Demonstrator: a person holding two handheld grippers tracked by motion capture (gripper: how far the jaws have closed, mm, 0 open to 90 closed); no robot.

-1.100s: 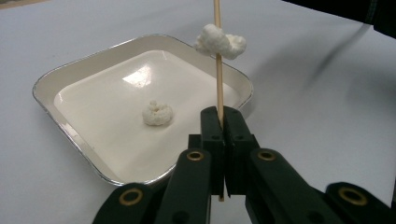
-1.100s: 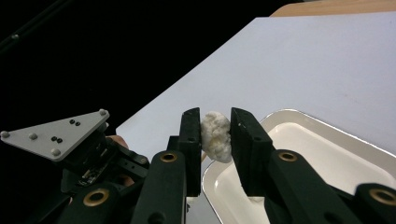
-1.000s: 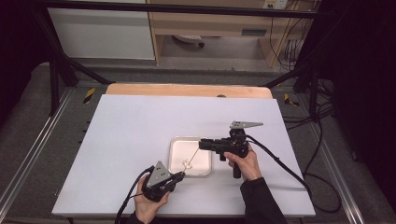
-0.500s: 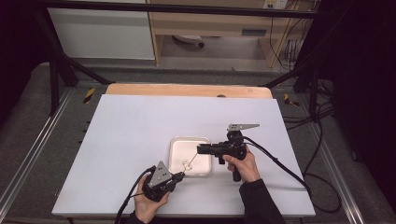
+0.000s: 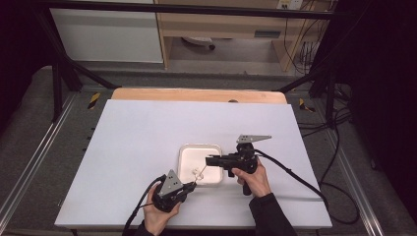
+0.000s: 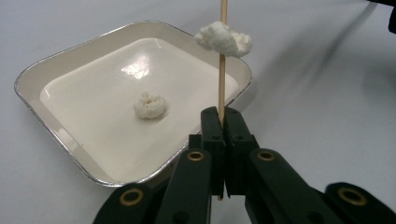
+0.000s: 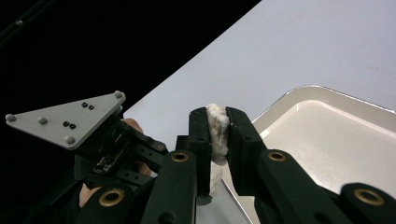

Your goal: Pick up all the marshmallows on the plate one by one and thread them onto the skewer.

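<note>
White fluffy pieces, a wooden skewer and a shallow tray on the white desk (image 5: 137,142).

The left gripper (image 6: 223,122) has its fingers pressed tight on the skewer (image 6: 222,79), which stands upright with one white piece (image 6: 224,38) threaded on it beside the tray (image 6: 46,74). Another piece (image 6: 150,105) lies in the tray. The right gripper (image 7: 217,127) has just been closing and pinches a third piece (image 7: 217,128) over the tray's edge.
</note>
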